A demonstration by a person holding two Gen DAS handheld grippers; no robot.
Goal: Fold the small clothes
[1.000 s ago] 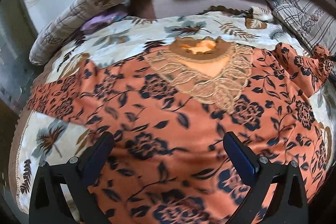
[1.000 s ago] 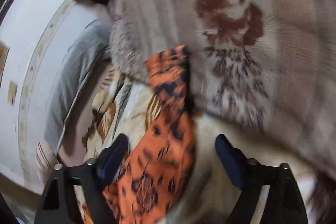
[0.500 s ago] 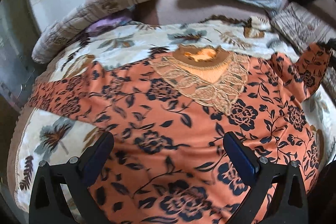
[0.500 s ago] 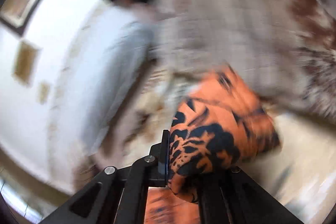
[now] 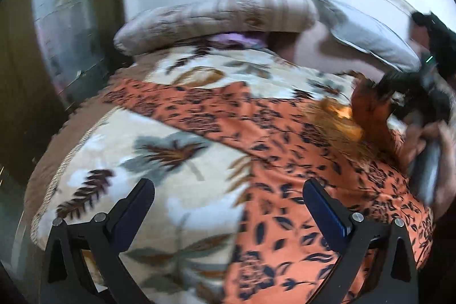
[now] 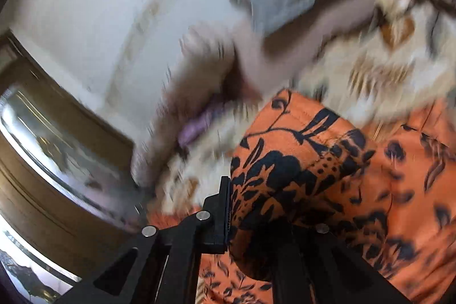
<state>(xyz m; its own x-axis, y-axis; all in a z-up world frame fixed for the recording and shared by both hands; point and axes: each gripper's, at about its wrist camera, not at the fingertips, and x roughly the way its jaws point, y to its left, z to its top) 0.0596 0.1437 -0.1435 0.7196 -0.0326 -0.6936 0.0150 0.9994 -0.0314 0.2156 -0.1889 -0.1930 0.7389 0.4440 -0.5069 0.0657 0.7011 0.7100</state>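
An orange top with dark floral print [image 5: 285, 184] lies spread on a floral blanket [image 5: 136, 161] on a bed. Its left sleeve [image 5: 176, 104] stretches toward the left edge. My left gripper [image 5: 228, 207] is open and empty, hovering over the blanket and the top's left side. My right gripper [image 6: 256, 207] is shut on the top's right sleeve [image 6: 290, 161] and holds it lifted over the body of the top. In the left wrist view the right gripper [image 5: 410, 99] shows blurred at the right, with the sleeve hanging from it above the neckline.
A striped beige bolster [image 5: 216, 19] and a grey pillow [image 5: 367, 36] lie at the head of the bed against a white wall. A purple cloth [image 5: 239, 37] peeks from under the bolster. A dark door or cabinet [image 5: 17, 76] stands left of the bed.
My right gripper has carried the pinched sleeve leftward over the top's chest. My left gripper has swung left, now over the blanket and the left sleeve side.
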